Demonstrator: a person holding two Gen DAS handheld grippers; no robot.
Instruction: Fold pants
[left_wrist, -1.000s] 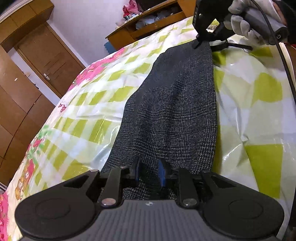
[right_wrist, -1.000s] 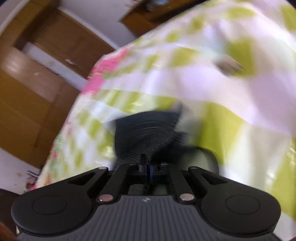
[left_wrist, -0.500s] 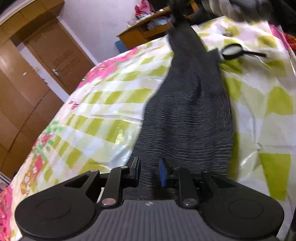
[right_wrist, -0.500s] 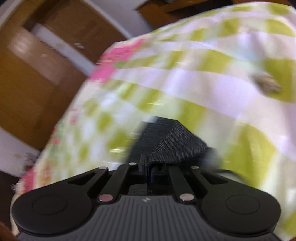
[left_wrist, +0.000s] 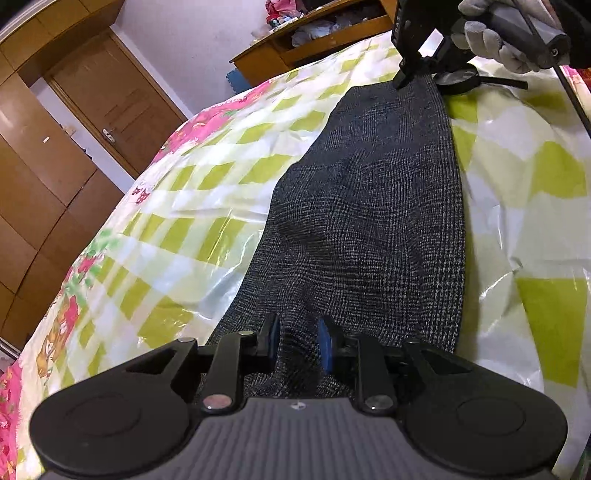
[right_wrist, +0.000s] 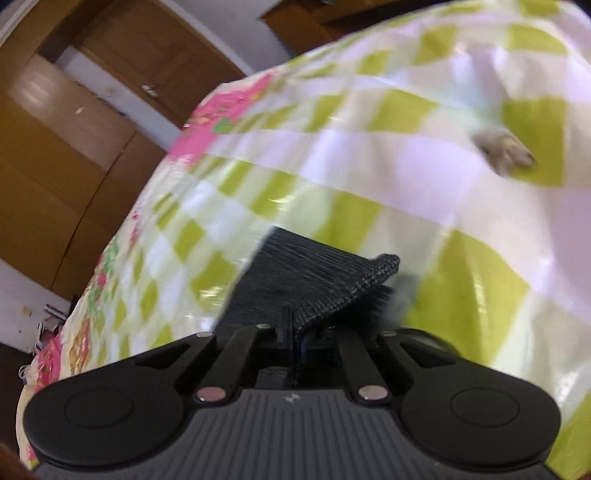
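Dark pants (left_wrist: 369, 206) on checked bedsheet (left_wrist: 207, 206), magnifying glass (left_wrist: 461, 79) beside hem

No legible text, label or number anywhere.

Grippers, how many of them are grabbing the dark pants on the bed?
2. The left gripper has the near end of the pants between its fingers; the right gripper pinches the far end, its jaws just starting to open.
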